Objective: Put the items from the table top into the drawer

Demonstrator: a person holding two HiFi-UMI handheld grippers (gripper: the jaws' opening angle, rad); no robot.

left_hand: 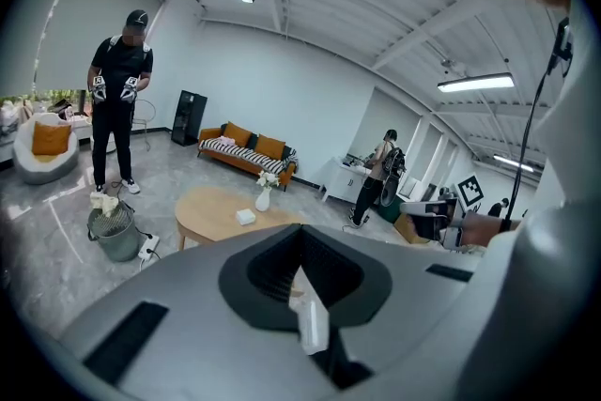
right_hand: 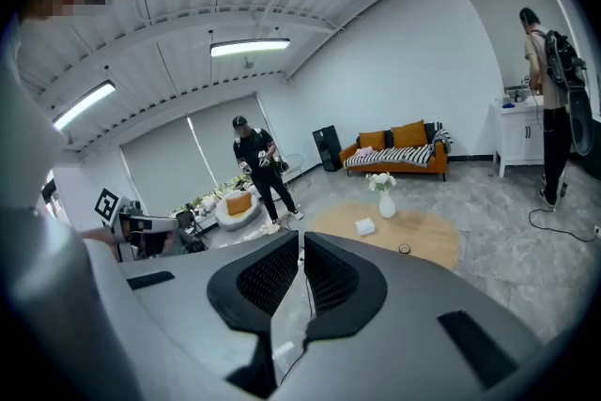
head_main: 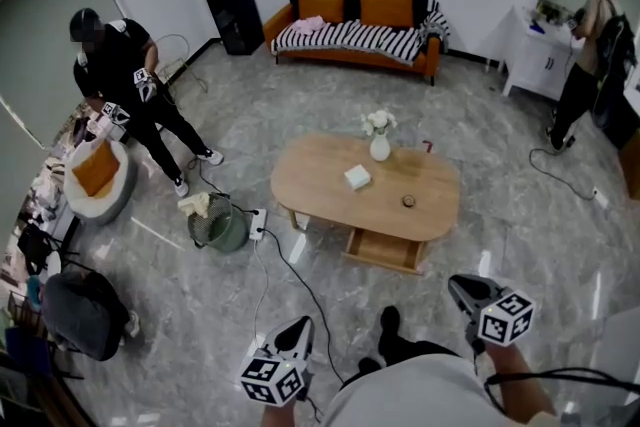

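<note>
Right hand-held gripper (head_main: 460, 285) has its jaws together, empty, well apart from the worktop (head_main: 320, 180); left hand-held gripper (head_main: 300, 325) likewise closed, empty.

No legible writing in any view.
The only sign-like marks are black-and-white square patterns on one marker cube (head_main: 272, 380) at lower centre-left and another marker cube (head_main: 506, 317) at lower right of the head view.

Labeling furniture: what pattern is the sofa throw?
Black-and-white stripes; the throw shows best in head view.
</note>
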